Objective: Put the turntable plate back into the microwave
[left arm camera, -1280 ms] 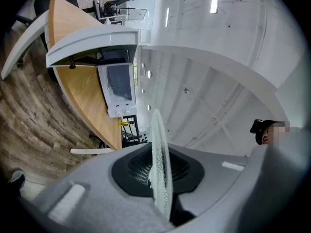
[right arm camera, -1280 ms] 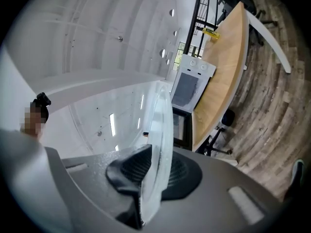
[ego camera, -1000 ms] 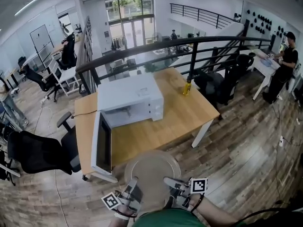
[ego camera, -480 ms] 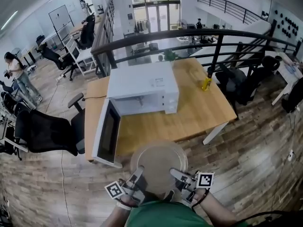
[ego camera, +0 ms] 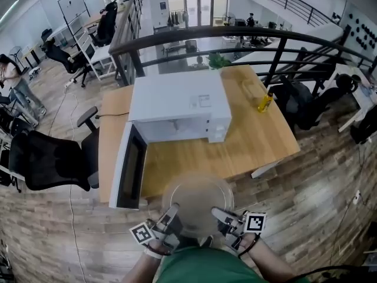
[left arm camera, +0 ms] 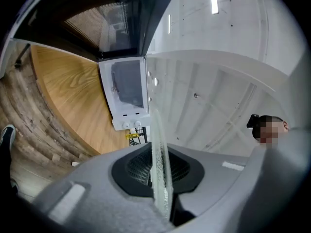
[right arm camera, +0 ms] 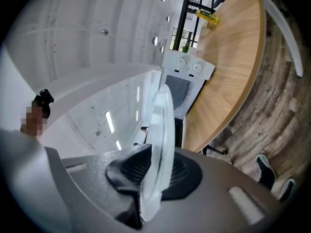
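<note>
At the bottom middle of the head view, the turntable plate [ego camera: 197,202] is held roughly level in the air, close in front of the person's body. Its far rim overlaps the near edge of the table [ego camera: 253,137] and the rest hangs over the wooden floor [ego camera: 306,205].

Left tongs [ego camera: 172,213] are clamped on the plate's near-left rim. Right tongs [ego camera: 217,214] are clamped on its near-right rim. Each gripper view shows the clear glass edge-on between the dark ribbed pads, pinched at a narrow gap.

Beyond the plate, the white microwave [ego camera: 179,105] stands on the table with its door [ego camera: 131,167] swung open to the left of the view. The plate is outside the cavity, apart from the microwave, and in line with its open front. Both gripper views show two round dials [left arm camera: 130,124] on the microwave's front panel.

A small label [ego camera: 199,102] sits on the microwave's top, but its print is too small to read. The marker cubes [ego camera: 254,222] on the tongs carry black-and-white square patterns, with no words. A yellow bottle [ego camera: 264,102] stands near the table's far right side; no writing on it can be made out.
</note>
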The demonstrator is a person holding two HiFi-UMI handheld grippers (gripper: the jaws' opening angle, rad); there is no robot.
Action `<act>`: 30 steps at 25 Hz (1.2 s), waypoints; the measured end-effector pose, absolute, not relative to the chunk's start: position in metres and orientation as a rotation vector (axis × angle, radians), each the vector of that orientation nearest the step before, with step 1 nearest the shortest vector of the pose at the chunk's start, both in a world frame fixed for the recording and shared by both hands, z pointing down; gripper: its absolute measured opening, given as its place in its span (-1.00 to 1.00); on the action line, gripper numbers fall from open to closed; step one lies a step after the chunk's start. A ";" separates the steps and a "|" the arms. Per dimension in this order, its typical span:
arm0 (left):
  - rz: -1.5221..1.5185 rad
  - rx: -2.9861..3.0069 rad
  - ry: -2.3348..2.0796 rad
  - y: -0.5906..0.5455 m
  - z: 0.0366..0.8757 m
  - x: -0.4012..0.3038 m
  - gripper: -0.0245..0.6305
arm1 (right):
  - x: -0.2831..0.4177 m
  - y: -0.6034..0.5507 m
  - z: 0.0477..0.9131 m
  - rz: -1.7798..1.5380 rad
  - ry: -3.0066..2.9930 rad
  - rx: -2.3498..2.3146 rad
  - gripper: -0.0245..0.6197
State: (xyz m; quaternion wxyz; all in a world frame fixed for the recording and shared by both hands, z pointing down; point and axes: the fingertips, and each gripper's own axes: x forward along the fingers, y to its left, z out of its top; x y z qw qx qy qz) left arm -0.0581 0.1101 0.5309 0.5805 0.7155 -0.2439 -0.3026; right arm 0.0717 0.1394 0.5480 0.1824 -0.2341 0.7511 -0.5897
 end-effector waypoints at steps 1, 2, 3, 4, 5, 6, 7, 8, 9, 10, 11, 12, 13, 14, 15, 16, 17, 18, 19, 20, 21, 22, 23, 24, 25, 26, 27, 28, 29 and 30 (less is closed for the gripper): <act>-0.694 1.674 -0.568 0.097 0.534 -0.058 -0.82 | 0.072 0.127 0.549 -1.664 2.126 -0.676 -0.76; -0.684 1.675 -0.565 0.084 0.536 -0.058 -0.82 | 0.072 0.113 0.551 -1.664 2.130 -0.689 -0.76; -0.678 1.675 -0.560 0.070 0.537 -0.059 -0.82 | 0.072 0.100 0.553 -1.666 2.132 -0.698 -0.76; -0.675 1.673 -0.553 0.056 0.539 -0.060 -0.82 | 0.071 0.087 0.556 -1.668 2.132 -0.701 -0.76; -0.672 1.669 -0.547 0.043 0.541 -0.060 -0.82 | 0.070 0.074 0.558 -1.670 2.135 -0.701 -0.76; -0.667 1.663 -0.542 0.031 0.544 -0.061 -0.82 | 0.070 0.061 0.561 -1.671 2.141 -0.699 -0.76; -0.662 1.657 -0.538 0.019 0.548 -0.062 -0.82 | 0.070 0.049 0.566 -1.675 2.149 -0.701 -0.76; -0.658 1.651 -0.536 0.008 0.553 -0.063 -0.82 | 0.070 0.037 0.571 -1.682 2.153 -0.705 -0.76; -0.657 1.642 -0.535 -0.002 0.557 -0.064 -0.82 | 0.069 0.026 0.575 -1.691 2.153 -0.706 -0.76; -0.657 1.630 -0.536 -0.012 0.562 -0.065 -0.82 | 0.067 0.016 0.578 -1.701 2.152 -0.702 -0.76; -0.658 1.617 -0.538 -0.019 0.566 -0.066 -0.82 | 0.066 0.007 0.581 -1.707 2.157 -0.697 -0.75; -0.659 1.605 -0.540 -0.025 0.570 -0.068 -0.82 | 0.064 0.000 0.584 -1.711 2.167 -0.691 -0.76; -0.656 1.598 -0.543 -0.031 0.575 -0.070 -0.82 | 0.063 -0.007 0.587 -1.715 2.177 -0.683 -0.76; -0.648 1.595 -0.546 -0.036 0.579 -0.072 -0.82 | 0.062 -0.013 0.591 -1.723 2.183 -0.676 -0.76; -0.639 1.596 -0.548 -0.040 0.584 -0.073 -0.82 | 0.060 -0.019 0.595 -1.734 2.189 -0.668 -0.76; -0.631 1.596 -0.551 -0.044 0.588 -0.075 -0.82 | 0.059 -0.025 0.600 -1.745 2.195 -0.660 -0.76; -0.624 1.593 -0.554 -0.047 0.592 -0.076 -0.82 | 0.057 -0.029 0.603 -1.755 2.201 -0.650 -0.76; -0.620 1.586 -0.560 -0.050 0.596 -0.078 -0.83 | 0.055 -0.033 0.605 -1.763 2.205 -0.638 -0.76; -0.621 1.574 -0.568 -0.052 0.600 -0.080 -0.83 | 0.052 -0.037 0.606 -1.772 2.204 -0.627 -0.76; -0.626 1.563 -0.576 -0.055 0.602 -0.083 -0.83 | 0.049 -0.041 0.608 -1.783 2.200 -0.619 -0.76; -0.634 1.555 -0.585 -0.058 0.605 -0.085 -0.83 | 0.046 -0.045 0.611 -1.795 2.196 -0.612 -0.76; -0.644 1.550 -0.595 -0.062 0.606 -0.087 -0.83 | 0.044 -0.050 0.613 -1.804 2.195 -0.605 -0.76; -0.654 1.547 -0.605 -0.066 0.608 -0.089 -0.83 | 0.043 -0.055 0.615 -1.809 2.198 -0.596 -0.76; -0.663 1.545 -0.617 -0.071 0.610 -0.090 -0.83 | 0.042 -0.060 0.619 -1.816 2.200 -0.589 -0.76; -0.669 1.544 -0.631 -0.076 0.613 -0.091 -0.83 | 0.043 -0.066 0.624 -1.824 2.204 -0.584 -0.76; -0.673 1.542 -0.649 -0.081 0.616 -0.091 -0.83 | 0.043 -0.073 0.628 -1.830 2.210 -0.575 -0.76; -0.677 1.536 -0.668 -0.086 0.620 -0.091 -0.83 | 0.044 -0.080 0.632 -1.834 2.216 -0.559 -0.76; -0.684 1.528 -0.686 -0.092 0.624 -0.091 -0.83 | 0.043 -0.088 0.634 -1.837 2.221 -0.541 -0.76; -0.695 1.518 -0.702 -0.097 0.627 -0.091 -0.83 | 0.043 -0.095 0.636 -1.842 2.225 -0.525 -0.76; -0.709 1.508 -0.716 -0.102 0.629 -0.091 -0.83 | 0.043 -0.102 0.638 -1.851 2.230 -0.512 -0.76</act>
